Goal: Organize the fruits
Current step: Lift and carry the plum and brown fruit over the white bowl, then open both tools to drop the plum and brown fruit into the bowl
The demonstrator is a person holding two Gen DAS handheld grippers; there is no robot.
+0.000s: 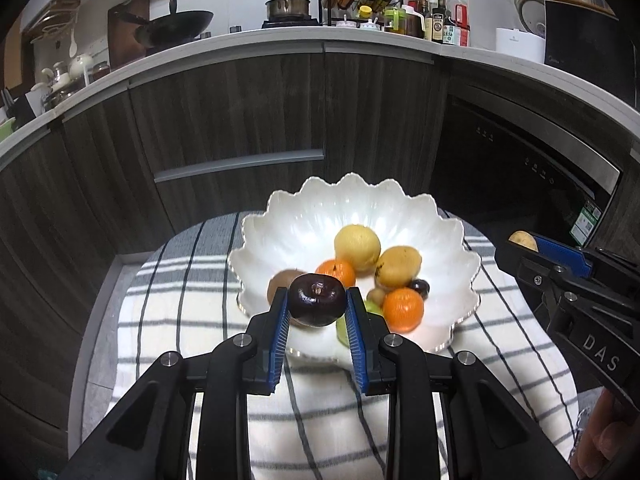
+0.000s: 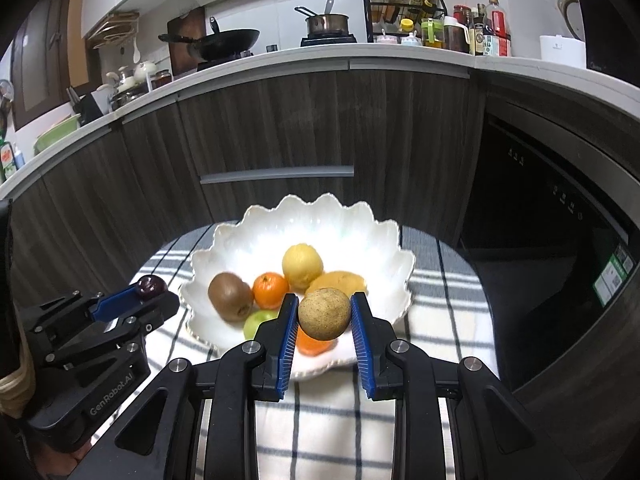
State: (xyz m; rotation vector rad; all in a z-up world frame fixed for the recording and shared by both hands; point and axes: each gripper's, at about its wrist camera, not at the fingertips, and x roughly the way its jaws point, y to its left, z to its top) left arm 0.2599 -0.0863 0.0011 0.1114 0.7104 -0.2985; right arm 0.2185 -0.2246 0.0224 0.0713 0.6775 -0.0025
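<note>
A white scalloped bowl (image 1: 304, 216) (image 2: 360, 232) stands on a striped cloth and holds a yellow lemon (image 1: 357, 248) (image 2: 302, 266), oranges (image 1: 403, 309) (image 2: 270, 290), a mango (image 1: 399, 267), a kiwi (image 2: 230, 297), a green fruit (image 2: 256, 322) and a small dark plum (image 1: 420, 288). My left gripper (image 1: 317, 308) (image 2: 150, 290) is shut on a dark purple plum (image 1: 317, 300) (image 2: 151, 286), just above the bowl's near rim. My right gripper (image 2: 325, 316) (image 1: 524, 244) is shut on a round brown fruit (image 2: 325, 313) (image 1: 523, 241), over the bowl's near edge.
The striped cloth (image 1: 200, 312) (image 2: 440, 304) covers a small round table. Dark wood cabinets (image 1: 240, 112) stand behind it, with a black built-in oven (image 1: 520, 168) to the right. The counter above carries a wok (image 1: 180, 24), a pot and bottles.
</note>
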